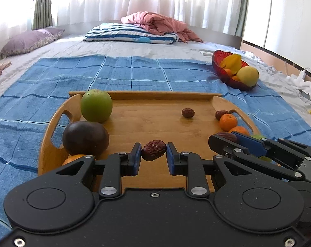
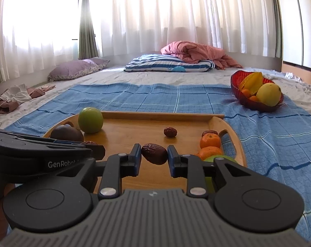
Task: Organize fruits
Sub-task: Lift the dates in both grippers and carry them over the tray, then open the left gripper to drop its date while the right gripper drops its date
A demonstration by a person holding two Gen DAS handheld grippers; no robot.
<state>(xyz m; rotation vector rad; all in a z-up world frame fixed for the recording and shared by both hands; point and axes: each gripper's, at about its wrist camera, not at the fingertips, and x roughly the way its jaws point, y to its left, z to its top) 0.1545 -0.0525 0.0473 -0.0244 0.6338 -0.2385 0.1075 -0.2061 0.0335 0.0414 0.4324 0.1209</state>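
A wooden tray (image 1: 155, 123) (image 2: 139, 127) lies on a blue checked cloth. My left gripper (image 1: 153, 150) is shut on a wrinkled red date (image 1: 154, 149) above the tray's near edge. My right gripper (image 2: 154, 154) is shut on another dark date (image 2: 154, 153); from the left wrist view it shows at the right (image 1: 233, 142). On the tray sit a green apple (image 1: 96, 106) (image 2: 90, 120), a dark purple fruit (image 1: 85, 137) (image 2: 67, 133), a loose date (image 1: 188, 113) (image 2: 170, 132), and mandarins (image 1: 228, 121) (image 2: 210, 140) by the right handle.
A red glass bowl (image 1: 217, 56) (image 2: 236, 76) with a starfruit, a yellow fruit and small oranges sits at the cloth's far right. Beyond are a striped cushion (image 1: 130, 33), a pink quilt (image 2: 194, 51), a purple pillow (image 2: 77, 69) and white curtains. Loose clothes lie at the left (image 2: 13, 98).
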